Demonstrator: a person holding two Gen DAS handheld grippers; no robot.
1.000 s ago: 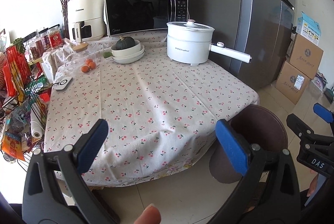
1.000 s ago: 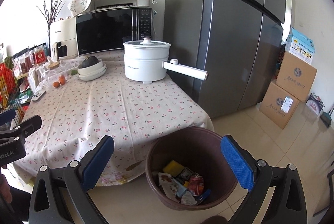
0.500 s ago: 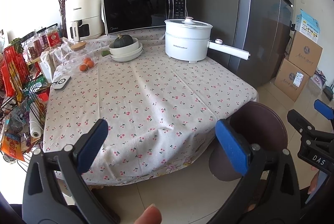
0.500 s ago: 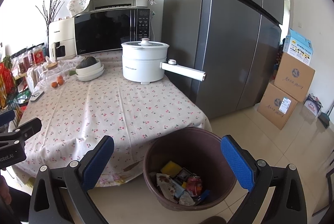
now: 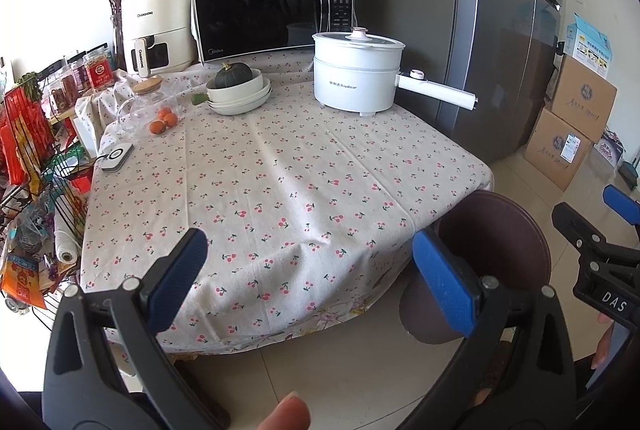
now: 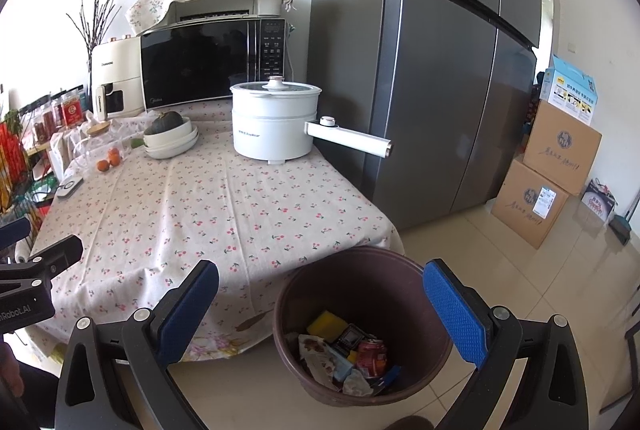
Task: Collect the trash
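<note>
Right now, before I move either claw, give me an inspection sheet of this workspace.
Surface: tablecloth bare in the middle, no trash seen.
Job's things: brown bin on floor by table corner, holding wrappers and a can.
Clutter: white pot, stacked bowls with squash, oranges, microwave.
Grippers: left claw and right claw open, empty.
Cables: nothing seen.
Surroundings: fridge, cardboard boxes.

A white electric pot (image 5: 357,73) is seen on the cherry-print tablecloth (image 5: 280,181), a microwave (image 5: 272,13) behind it. A green squash (image 5: 234,75) is held in stacked bowls (image 5: 240,95); cardboard boxes (image 6: 556,165) are stacked beside the grey fridge (image 6: 432,69).
</note>
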